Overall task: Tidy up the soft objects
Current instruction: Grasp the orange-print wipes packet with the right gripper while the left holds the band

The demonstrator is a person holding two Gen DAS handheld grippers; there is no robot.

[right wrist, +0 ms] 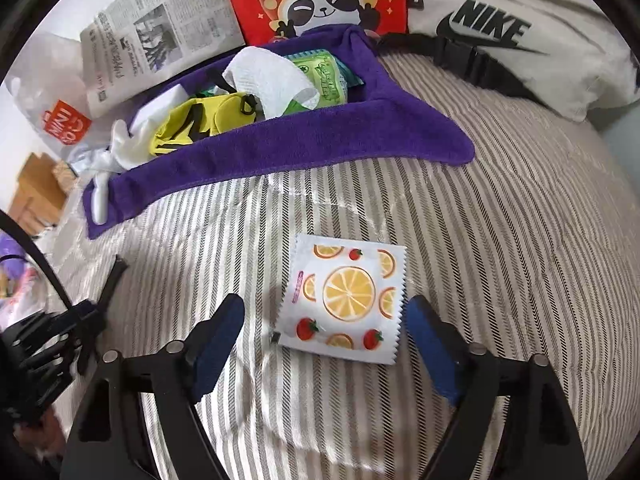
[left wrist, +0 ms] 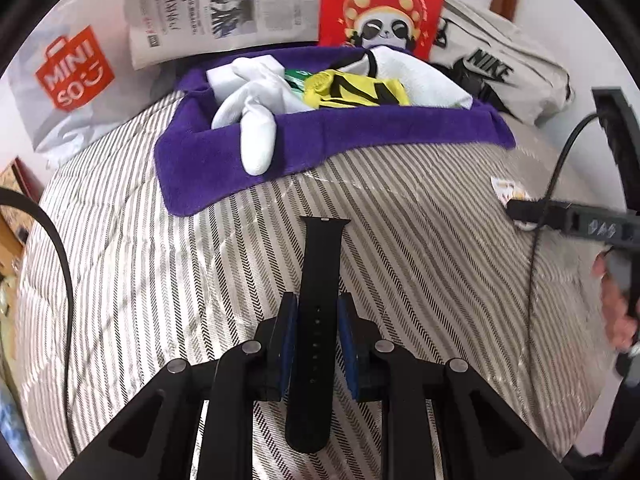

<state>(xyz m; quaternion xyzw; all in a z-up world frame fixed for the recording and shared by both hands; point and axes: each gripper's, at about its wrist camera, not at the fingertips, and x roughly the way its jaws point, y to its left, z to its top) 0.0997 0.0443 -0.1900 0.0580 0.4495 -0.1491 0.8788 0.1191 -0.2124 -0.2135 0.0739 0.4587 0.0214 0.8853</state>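
Black rubbery watch strap (left wrist: 316,320) clamped between the blue pads of the left tool (left wrist: 317,312), lengthwise along the fingers, far end jutting forward over the striped bed cover (left wrist: 420,248), near end hanging back toward the camera. Left tool level and low over the bed, aimed at the purple towel (left wrist: 340,128).

Fruit-print sachet (right wrist: 346,296) flat on the striped cover, oranges and strawberries face up, between the blue pads (right wrist: 218,336) of the right tool (right wrist: 326,340). Right tool spread wide, neither pad touching the sachet. Angled down toward the bed, low, straddling the packet. From the left wrist view, right tool at the far right edge with a bit of the holding hand (left wrist: 618,312) behind it; fingers wrapped around the grip, detail blurred.

Purple towel bunched into a nest farther up the bed. Inside: white sock (left wrist: 256,136) draped over the front rim, yellow-and-black fabric piece (left wrist: 352,90), white tissue (right wrist: 272,80), green packet (right wrist: 320,74).

Beyond the towel, propped at the bed head: newspaper (left wrist: 216,8), red panda-print bag (left wrist: 380,4), grey Nike bag (right wrist: 500,28), white Miniso bag (left wrist: 68,76) off to the left. Black cable (left wrist: 560,168) trailing from the right tool.
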